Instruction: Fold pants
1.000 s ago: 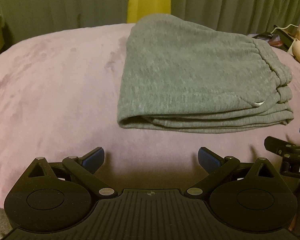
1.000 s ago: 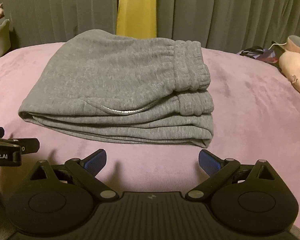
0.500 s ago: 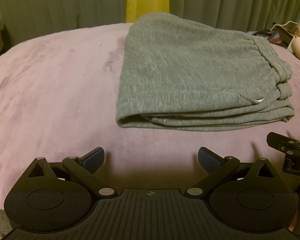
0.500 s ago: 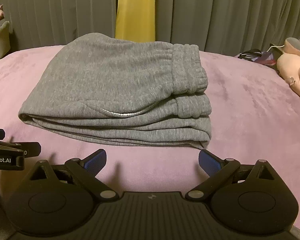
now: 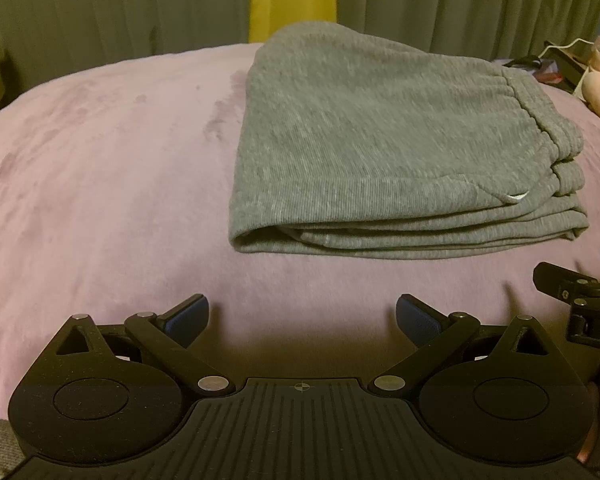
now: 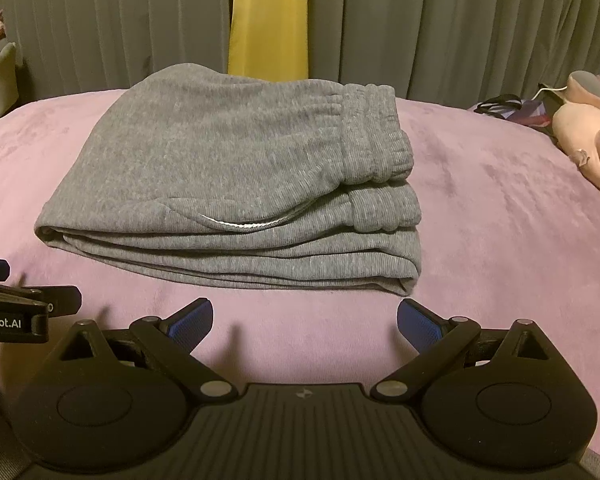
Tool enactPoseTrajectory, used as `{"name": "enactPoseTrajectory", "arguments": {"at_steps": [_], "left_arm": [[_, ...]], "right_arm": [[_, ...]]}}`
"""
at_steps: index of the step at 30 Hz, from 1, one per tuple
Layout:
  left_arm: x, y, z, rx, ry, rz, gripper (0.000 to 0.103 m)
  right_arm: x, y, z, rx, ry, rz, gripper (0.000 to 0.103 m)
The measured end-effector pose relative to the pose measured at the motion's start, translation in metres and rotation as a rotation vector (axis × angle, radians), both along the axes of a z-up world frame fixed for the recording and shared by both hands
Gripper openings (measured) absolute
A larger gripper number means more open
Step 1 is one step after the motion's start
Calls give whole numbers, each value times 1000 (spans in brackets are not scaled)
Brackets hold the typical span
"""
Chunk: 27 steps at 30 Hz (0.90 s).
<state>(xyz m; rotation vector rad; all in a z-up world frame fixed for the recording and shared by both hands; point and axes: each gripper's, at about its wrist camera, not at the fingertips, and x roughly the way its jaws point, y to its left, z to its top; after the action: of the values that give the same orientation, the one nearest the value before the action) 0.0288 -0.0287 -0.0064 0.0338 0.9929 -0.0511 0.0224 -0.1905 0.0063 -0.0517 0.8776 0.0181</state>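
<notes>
Grippers wide open, pants folded on the blanket

Fingers of the left gripper (image 5: pixel 302 318) are spread wide apart, and nothing is between them. Its blue pads (image 5: pixel 188 316) hang just above the purple blanket (image 5: pixel 100 184) and touch no cloth. The right gripper (image 6: pixel 305 320) is the same: wide open, holding nothing, low over the blanket.

Just past both grippers lie the gray pants (image 5: pixel 380 152). They are folded into a neat stack of layers and rest flat on the blanket, apart from the fingers. The stretchy waistband (image 6: pixel 374 136) is on the right side of the stack, and the rounded fold is on the left.

Each camera sees a bit of the other gripper at its edge. The left view shows the pants off to the right, with lots of bare blanket on the left. The right view shows the stack more in the middle, and a thin white pocket edge (image 6: pixel 240 225) shows better there.

Farther off on the right sits a pink soft toy (image 6: pixel 584 148) beside some dark straps (image 6: pixel 500 105). Behind everything hang gray curtains (image 6: pixel 460 20) with a yellow strip (image 6: pixel 268 16) between them.
</notes>
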Motion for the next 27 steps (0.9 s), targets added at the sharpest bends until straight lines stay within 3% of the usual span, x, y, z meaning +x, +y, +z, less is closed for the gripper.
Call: {"name": "enactPoseTrajectory", "arguments": {"at_steps": [27], "left_arm": [[0, 0, -1, 2, 5, -4, 103]], "right_arm": [[-1, -1, -1, 3, 6, -20, 99]]}}
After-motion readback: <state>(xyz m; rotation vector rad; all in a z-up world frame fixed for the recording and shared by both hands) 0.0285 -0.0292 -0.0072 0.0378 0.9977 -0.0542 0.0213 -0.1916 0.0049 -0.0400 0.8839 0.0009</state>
